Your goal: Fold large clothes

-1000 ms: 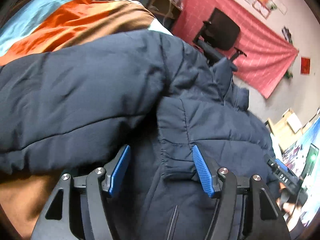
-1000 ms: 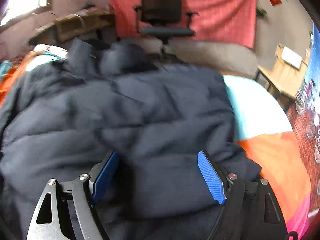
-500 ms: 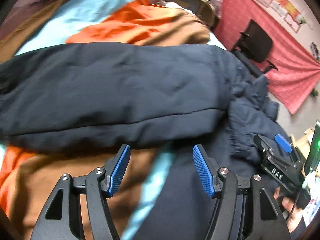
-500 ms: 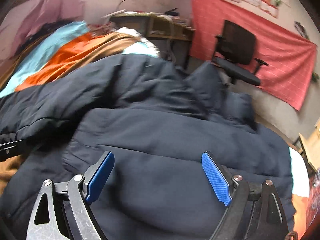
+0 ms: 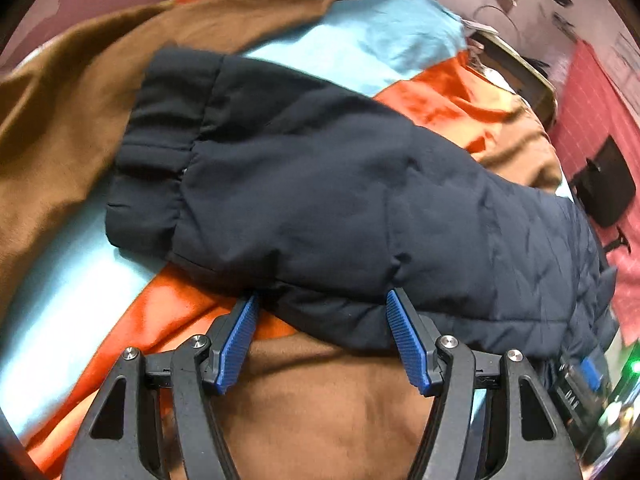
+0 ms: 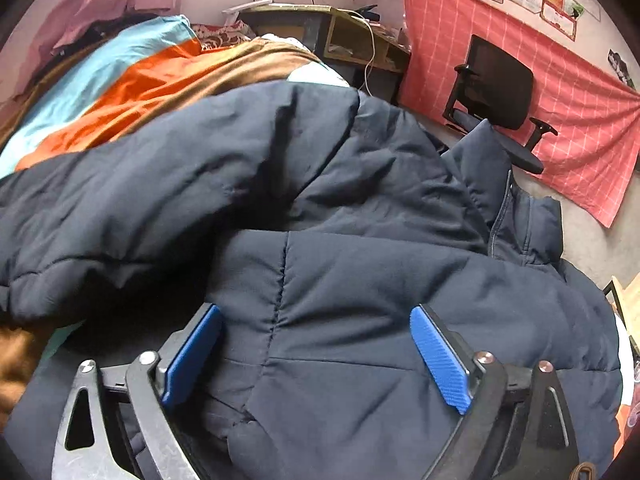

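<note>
A dark navy padded jacket (image 6: 360, 280) lies spread on a bed. Its sleeve (image 5: 320, 184) stretches out to the left in the left wrist view, cuff (image 5: 156, 152) at the far end. My left gripper (image 5: 320, 312) is open at the sleeve's near edge, with its blue pads on either side of the padded hem. My right gripper (image 6: 316, 340) is open and low over the jacket's body, with cloth between its pads. The collar and zipper (image 6: 516, 216) lie at the far right.
The bed is covered by a blanket (image 5: 360, 400) with brown, orange and light blue stripes. A black office chair (image 6: 500, 88) stands by a red wall cloth (image 6: 580, 100). A desk (image 6: 320, 28) with shelves stands behind the bed.
My left gripper has swung left from the jacket body along the sleeve, and now sits at the sleeve's edge near the cuff. My right gripper has shifted left over the jacket's body. Both stayed open.
</note>
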Demonstrator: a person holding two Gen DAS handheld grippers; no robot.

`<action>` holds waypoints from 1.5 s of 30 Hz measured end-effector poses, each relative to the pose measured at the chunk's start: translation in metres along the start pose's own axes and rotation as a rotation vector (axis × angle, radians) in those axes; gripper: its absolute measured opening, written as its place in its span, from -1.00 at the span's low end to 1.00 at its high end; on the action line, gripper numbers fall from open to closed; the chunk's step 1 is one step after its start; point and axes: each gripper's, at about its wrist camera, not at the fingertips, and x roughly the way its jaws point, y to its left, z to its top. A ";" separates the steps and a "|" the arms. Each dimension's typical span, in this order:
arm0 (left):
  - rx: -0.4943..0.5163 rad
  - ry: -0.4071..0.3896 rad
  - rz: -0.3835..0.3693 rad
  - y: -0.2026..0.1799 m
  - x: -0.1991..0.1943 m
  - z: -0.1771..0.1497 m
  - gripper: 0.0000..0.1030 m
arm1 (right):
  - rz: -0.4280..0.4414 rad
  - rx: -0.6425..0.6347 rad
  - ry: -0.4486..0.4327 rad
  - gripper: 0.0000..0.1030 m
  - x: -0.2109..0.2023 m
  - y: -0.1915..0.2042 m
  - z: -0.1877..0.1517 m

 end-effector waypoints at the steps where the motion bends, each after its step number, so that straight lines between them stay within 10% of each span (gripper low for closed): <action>1: -0.003 -0.005 0.002 -0.001 0.001 0.001 0.15 | -0.003 -0.002 0.004 0.89 0.002 0.000 -0.003; 8: -0.017 -0.046 0.003 0.000 0.001 0.005 0.07 | -0.002 -0.001 -0.005 0.93 0.004 0.000 -0.009; 15: 0.033 -0.105 -0.035 -0.011 -0.001 0.014 -0.88 | -0.010 -0.015 -0.012 0.96 0.005 0.003 -0.010; 24: 0.209 -0.294 -0.103 -0.047 -0.043 0.020 -0.94 | -0.011 -0.021 -0.015 0.99 0.005 0.005 -0.010; 32: 0.443 -0.477 -0.316 -0.123 -0.101 0.015 -0.94 | 0.087 0.101 -0.057 0.99 -0.029 -0.021 0.005; 45: 0.696 -0.466 -0.674 -0.262 -0.136 -0.036 -0.94 | -0.024 0.209 -0.105 1.00 -0.098 -0.136 -0.019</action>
